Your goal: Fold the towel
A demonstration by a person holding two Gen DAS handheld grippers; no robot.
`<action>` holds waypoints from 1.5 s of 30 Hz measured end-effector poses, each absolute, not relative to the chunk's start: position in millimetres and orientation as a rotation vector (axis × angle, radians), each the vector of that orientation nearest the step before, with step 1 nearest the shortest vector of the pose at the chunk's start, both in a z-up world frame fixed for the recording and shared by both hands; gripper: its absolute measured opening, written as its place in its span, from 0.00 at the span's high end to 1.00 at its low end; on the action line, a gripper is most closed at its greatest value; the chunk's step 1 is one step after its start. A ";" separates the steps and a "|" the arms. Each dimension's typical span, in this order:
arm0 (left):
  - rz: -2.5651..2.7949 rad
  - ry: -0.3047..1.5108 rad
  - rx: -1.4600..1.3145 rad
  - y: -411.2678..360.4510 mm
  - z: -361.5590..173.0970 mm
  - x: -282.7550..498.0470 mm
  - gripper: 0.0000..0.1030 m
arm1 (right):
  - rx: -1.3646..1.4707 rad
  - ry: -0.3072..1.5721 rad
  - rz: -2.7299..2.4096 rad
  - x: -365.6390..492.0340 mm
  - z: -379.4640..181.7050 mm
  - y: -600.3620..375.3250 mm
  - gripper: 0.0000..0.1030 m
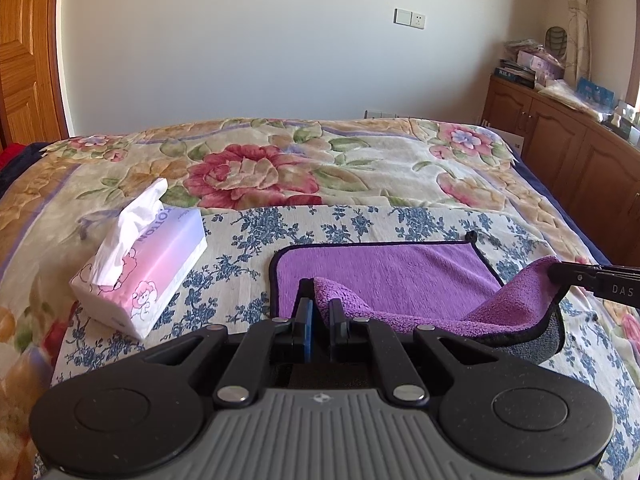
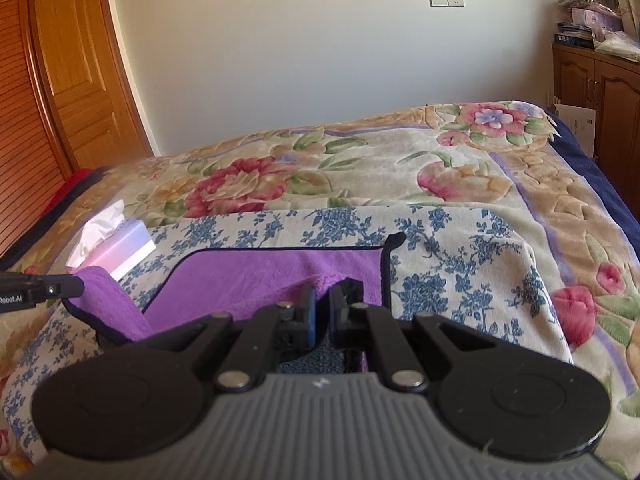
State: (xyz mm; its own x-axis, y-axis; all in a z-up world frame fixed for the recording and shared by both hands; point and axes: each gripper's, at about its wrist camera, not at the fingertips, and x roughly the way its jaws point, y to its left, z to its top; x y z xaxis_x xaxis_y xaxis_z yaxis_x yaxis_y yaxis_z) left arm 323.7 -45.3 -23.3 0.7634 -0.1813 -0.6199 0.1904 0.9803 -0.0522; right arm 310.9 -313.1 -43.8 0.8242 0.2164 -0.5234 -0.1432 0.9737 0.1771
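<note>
Towel (image 1: 384, 268), purple with a dark border, lies on the bed's blue-flowered cloth (image 1: 420, 220), far half flat, near edge lifted at both corners. Over on the left, a pink-and-white tissue box (image 1: 156, 272) sits on that same cloth, just beside the towel's left edge, a white tissue poking up from the top. Moving in, the left tool (image 1: 320, 312) has its jaws pinched on the towel's near left corner, the fabric bunching up between the black fingers (image 1: 338, 316). Across the middle, the raised edge sags between the two grips, showing a grey underside. On to the right: the right tool (image 2: 322, 308) is clamped on the near right corner, purple pile caught between its fingers. In the left wrist view that tool's black tip comes in from the right, holding its corner above the cloth. Behind it all spreads the big rose-patterned blanket (image 2: 360, 160), and far right stands a wooden cabinet (image 1: 560, 136) piled with boxes.
</note>
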 end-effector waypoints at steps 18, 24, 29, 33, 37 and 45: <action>-0.187 0.664 0.008 -46.9 -24.5 352.6 0.92 | 0.124 0.572 0.196 340.2 -43.4 -316.6 0.93; -0.171 0.655 0.009 -49.4 -27.4 364.3 0.92 | 0.124 0.577 0.195 351.1 -46.8 -318.9 0.93; -0.170 0.651 0.017 -52.9 -30.5 374.2 0.92 | 0.130 0.574 0.198 361.1 -48.3 -321.5 0.93; -0.166 0.649 0.013 -52.5 -33.7 381.9 0.92 | 0.131 0.571 0.202 368.3 -50.7 -322.9 0.93; -0.164 0.649 0.014 -52.1 -36.3 387.8 0.92 | 0.133 0.573 0.202 375.3 -54.4 -324.7 0.93; -0.156 0.648 0.003 -50.9 -40.7 402.1 0.92 | 0.160 0.576 0.200 387.0 -59.6 -330.5 0.93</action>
